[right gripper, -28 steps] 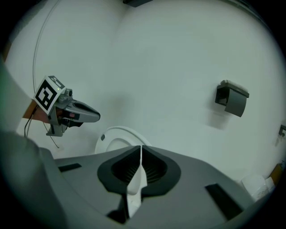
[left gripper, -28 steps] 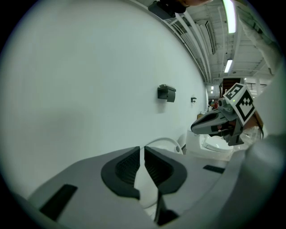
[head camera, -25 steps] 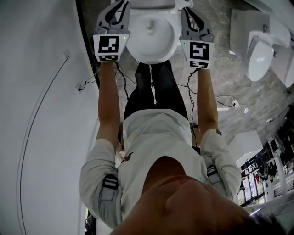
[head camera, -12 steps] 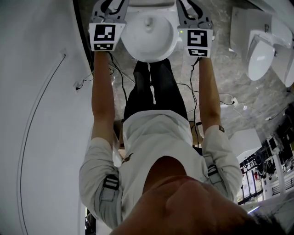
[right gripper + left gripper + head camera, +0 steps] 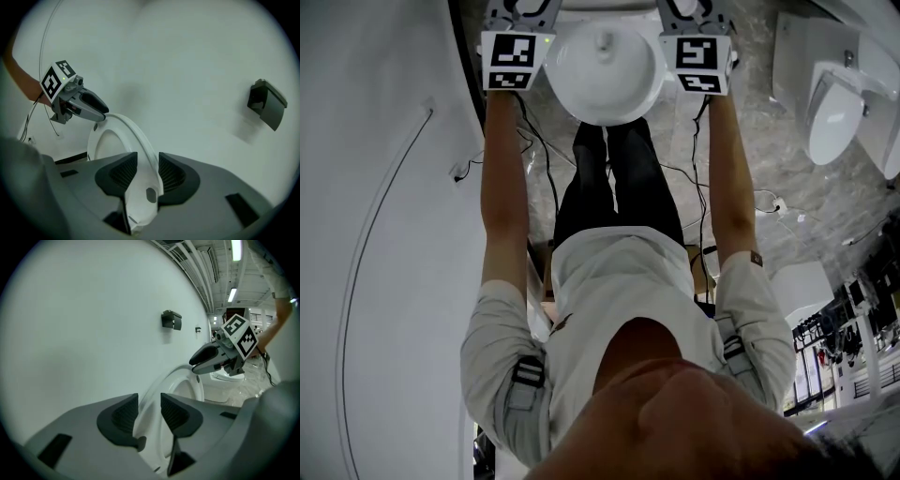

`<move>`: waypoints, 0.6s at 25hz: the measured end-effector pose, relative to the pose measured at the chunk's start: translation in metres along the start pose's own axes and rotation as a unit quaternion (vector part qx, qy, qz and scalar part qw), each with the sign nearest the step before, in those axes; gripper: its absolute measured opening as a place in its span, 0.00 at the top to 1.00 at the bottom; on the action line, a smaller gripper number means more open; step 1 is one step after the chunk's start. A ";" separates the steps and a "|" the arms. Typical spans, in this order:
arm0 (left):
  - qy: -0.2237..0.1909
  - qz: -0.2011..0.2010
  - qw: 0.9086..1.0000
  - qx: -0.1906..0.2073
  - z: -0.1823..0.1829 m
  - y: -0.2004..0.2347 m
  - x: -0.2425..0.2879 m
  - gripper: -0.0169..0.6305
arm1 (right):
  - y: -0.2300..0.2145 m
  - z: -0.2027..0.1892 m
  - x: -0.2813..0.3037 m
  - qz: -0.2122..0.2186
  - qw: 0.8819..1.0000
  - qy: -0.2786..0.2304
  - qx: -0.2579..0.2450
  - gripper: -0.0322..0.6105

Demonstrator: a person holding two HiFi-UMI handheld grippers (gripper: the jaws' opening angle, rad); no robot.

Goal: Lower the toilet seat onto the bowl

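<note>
Before the white wall, above the toilet bowl, the toilet seat stands raised and tilted — its rim passes between the jaws of the left tool and the right tool — both have just been opening, neither clamping it.

The white, oval toilet seat is standing raised on edge close to the pale wall, its underside with small buffers showing, while the white toilet bowl is lying uncovered beneath it, its rounded rim bare.
</note>
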State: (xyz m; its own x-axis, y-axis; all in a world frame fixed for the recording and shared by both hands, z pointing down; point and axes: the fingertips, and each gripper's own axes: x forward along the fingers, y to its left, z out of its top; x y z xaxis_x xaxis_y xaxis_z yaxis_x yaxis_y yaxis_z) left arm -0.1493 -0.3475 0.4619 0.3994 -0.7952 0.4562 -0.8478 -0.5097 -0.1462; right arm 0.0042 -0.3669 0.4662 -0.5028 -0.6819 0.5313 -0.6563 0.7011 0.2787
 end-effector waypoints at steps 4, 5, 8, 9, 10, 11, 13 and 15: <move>0.000 0.000 1.000 -0.002 -0.004 0.000 -0.001 0.72 | 0.004 -0.004 0.004 0.005 1.000 0.003 0.006 0.70; 0.000 -0.001 1.000 -0.002 -0.004 0.000 -0.001 0.72 | 0.004 -0.003 0.004 0.005 1.000 0.002 0.006 0.70; 0.000 0.000 1.000 -0.001 -0.003 -0.001 -0.002 0.72 | 0.004 -0.003 0.002 0.004 1.000 -0.003 0.009 0.70; 0.001 0.000 1.000 0.000 -0.002 -0.001 -0.002 0.72 | 0.004 -0.003 0.000 0.003 1.000 -0.005 0.012 0.70; 0.001 0.001 1.000 0.001 -0.002 -0.002 -0.002 0.72 | 0.004 -0.003 -0.001 0.002 1.000 -0.008 0.015 0.71; 0.002 0.001 1.000 0.002 -0.002 -0.003 -0.002 0.72 | 0.003 -0.004 -0.004 0.001 1.000 -0.012 0.019 0.71; 0.002 -0.001 1.000 0.005 -0.002 -0.006 -0.003 0.71 | 0.004 -0.005 -0.008 -0.001 1.000 -0.016 0.025 0.73; 0.002 -0.003 1.000 0.006 -0.003 -0.010 -0.005 0.72 | 0.006 -0.006 -0.013 -0.003 0.999 -0.019 0.027 0.74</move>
State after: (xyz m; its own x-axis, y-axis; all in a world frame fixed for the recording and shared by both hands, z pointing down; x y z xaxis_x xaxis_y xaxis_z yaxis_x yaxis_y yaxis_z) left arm -0.1443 -0.3371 0.4638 0.4036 -0.7905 0.4607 -0.8407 -0.5191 -0.1541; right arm 0.0105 -0.3528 0.4657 -0.5189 -0.6950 0.4977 -0.6889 0.6847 0.2380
